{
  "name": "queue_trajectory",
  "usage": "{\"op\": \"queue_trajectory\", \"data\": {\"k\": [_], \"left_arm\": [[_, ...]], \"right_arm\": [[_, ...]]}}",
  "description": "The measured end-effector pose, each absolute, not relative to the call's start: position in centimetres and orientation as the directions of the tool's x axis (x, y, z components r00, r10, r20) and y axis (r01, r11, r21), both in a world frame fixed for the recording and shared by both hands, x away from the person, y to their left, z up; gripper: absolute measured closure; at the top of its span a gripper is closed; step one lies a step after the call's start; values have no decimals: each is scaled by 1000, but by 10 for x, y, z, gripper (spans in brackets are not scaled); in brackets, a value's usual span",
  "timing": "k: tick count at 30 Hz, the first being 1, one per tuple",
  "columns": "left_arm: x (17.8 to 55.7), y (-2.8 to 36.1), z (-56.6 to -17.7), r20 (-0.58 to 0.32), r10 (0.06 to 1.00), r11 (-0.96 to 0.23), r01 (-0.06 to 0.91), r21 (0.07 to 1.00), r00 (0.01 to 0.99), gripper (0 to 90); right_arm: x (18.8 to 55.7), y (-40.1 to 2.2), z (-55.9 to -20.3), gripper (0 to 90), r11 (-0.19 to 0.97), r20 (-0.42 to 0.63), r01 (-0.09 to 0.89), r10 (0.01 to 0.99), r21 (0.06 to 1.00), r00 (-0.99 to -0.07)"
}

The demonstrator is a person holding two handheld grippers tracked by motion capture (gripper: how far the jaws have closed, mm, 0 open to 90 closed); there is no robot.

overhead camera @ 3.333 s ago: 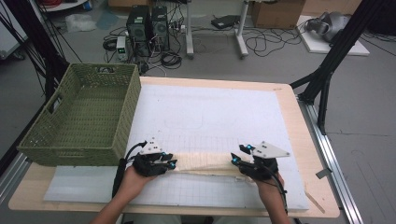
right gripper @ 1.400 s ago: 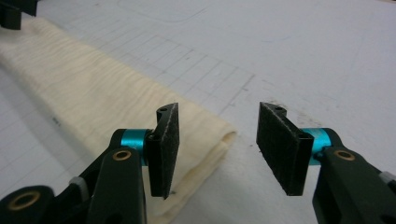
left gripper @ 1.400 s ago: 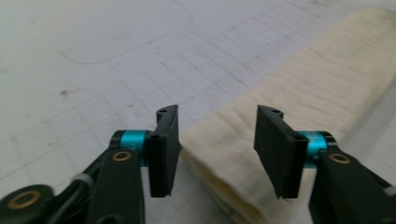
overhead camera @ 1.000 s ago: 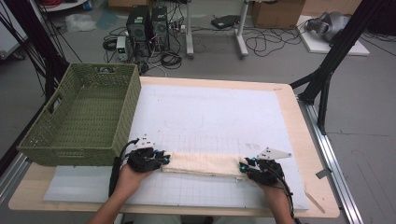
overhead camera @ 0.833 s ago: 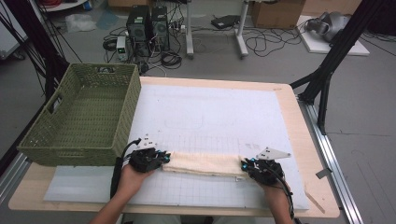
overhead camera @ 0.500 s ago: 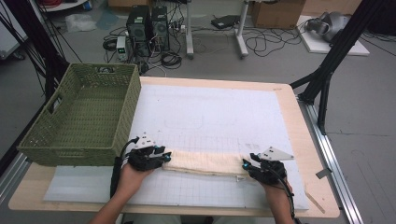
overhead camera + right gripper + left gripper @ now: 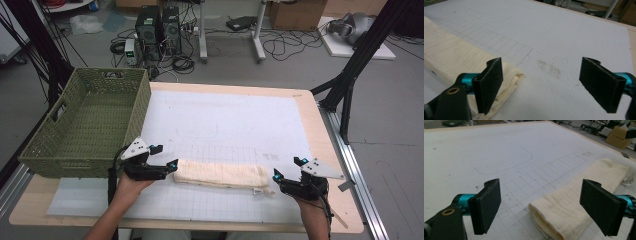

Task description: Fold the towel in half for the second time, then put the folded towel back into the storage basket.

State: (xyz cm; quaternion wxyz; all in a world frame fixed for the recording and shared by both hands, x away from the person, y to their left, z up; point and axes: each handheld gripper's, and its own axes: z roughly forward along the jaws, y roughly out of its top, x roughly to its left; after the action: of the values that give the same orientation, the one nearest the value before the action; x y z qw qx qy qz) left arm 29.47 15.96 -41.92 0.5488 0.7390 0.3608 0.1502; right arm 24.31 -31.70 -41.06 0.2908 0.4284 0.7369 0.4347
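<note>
- I see a folded cream towel (image 7: 221, 174) lying flat as a long strip on the white gridded mat (image 7: 225, 115), near the table's front edge, running left to right between my two grippers.
- My left gripper (image 7: 161, 163) sits at the towel's left end. Its jaws have just been opening and now stand wide apart; in the left gripper view the towel's folded end (image 7: 564, 207) lies on the mat below and between the pads, which do not press on it.
- My right gripper (image 7: 287, 172) is just off the towel's right end. Its jaws have also just been opening and stand wide, holding nothing; in the right gripper view the towel's end (image 7: 506, 72) lies beside the left pad.
- A green woven basket (image 7: 55, 145) stands at the table's left side, behind my left gripper.
</note>
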Motion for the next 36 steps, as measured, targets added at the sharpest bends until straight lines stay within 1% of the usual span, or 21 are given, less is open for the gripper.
{"op": "queue_trajectory", "data": {"k": [3,8,15,24,31,36], "left_arm": [[293,162,-418,-169,690,-136,356,925,703,178],[290,166,-416,-156,690,-129,333,934,706,179],[290,164,-418,-155,685,-140,338,931,712,179],[293,162,-419,-174,684,-133,356,925,708,181],[291,161,-419,-172,691,-133,357,924,702,188],[291,158,-420,-186,693,-130,375,918,697,194]], "right_arm": [[244,-318,-410,116,268,-72,369,882,890,-466],[247,-320,-408,116,232,-33,354,873,906,-487],[249,-320,-408,116,240,-42,351,872,905,-488],[247,-321,-409,116,237,-43,353,878,905,-477],[245,-320,-409,116,240,-47,346,874,907,-484],[245,-321,-410,116,238,-40,352,872,905,-488]]}}
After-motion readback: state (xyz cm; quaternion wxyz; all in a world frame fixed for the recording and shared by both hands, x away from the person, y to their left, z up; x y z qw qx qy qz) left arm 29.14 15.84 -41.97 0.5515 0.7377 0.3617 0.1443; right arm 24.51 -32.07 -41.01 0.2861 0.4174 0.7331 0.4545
